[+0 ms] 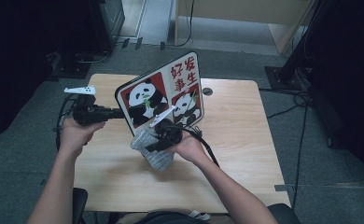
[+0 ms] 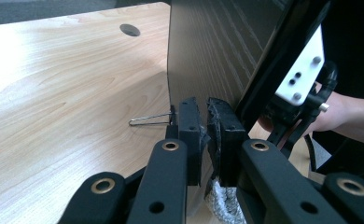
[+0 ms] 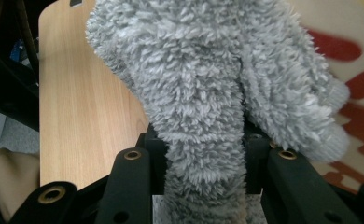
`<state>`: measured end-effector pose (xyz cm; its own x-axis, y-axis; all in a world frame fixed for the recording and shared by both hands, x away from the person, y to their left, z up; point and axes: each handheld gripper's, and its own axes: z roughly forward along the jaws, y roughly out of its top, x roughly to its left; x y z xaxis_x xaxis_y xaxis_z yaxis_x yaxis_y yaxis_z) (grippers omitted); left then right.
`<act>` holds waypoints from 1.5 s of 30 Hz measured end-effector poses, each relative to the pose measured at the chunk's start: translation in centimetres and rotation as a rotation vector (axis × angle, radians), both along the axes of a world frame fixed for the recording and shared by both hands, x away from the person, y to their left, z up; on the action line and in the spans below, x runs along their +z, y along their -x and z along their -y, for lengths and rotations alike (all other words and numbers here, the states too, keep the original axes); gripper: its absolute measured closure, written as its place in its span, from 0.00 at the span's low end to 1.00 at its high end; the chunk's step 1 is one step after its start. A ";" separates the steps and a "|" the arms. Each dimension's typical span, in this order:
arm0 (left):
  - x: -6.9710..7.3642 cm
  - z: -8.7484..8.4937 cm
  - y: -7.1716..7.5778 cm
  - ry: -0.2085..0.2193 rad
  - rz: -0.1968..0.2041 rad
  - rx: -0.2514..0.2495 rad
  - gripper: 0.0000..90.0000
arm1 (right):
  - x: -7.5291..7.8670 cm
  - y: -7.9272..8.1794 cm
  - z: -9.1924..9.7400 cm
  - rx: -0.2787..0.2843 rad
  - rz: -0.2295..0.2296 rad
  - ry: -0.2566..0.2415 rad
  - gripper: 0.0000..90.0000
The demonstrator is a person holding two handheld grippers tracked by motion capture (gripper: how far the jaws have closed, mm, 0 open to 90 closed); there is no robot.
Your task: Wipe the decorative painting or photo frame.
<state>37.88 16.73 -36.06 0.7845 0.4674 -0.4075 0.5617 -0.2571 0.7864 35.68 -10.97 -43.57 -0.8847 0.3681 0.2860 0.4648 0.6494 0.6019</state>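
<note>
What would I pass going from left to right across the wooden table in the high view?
Left gripper, shut on the edge of the tilted panda picture board → fluffy grey cloth in the right gripper → round cable hole in the table.

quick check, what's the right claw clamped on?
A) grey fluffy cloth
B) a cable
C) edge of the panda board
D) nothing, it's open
A: in the right gripper view the right claw pinches the grey fluffy cloth between its jaws, while the left claw grips the edge of the panda board.
</note>
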 end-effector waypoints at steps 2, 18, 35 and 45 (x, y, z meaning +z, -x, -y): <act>0.0 0.0 0.0 0.000 0.001 -0.001 0.94 | -0.5 0.0 0.1 0.004 0.001 0.003 0.72; 0.0 0.0 0.0 0.002 0.000 0.001 0.93 | -3.0 0.4 0.5 0.000 -0.046 0.017 0.72; 0.0 -0.1 -0.1 0.003 0.002 -0.001 0.92 | -2.8 0.8 0.5 0.009 -0.042 0.043 0.74; 0.1 -0.1 -0.1 0.008 -0.002 0.012 0.88 | 1.4 0.8 0.6 0.025 -0.014 -0.004 0.75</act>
<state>38.02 16.85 -36.00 0.7784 0.4730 -0.4127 0.5659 -0.2441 0.7875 34.87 -11.60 -42.21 -0.8895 0.3448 0.2998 0.4568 0.6585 0.5981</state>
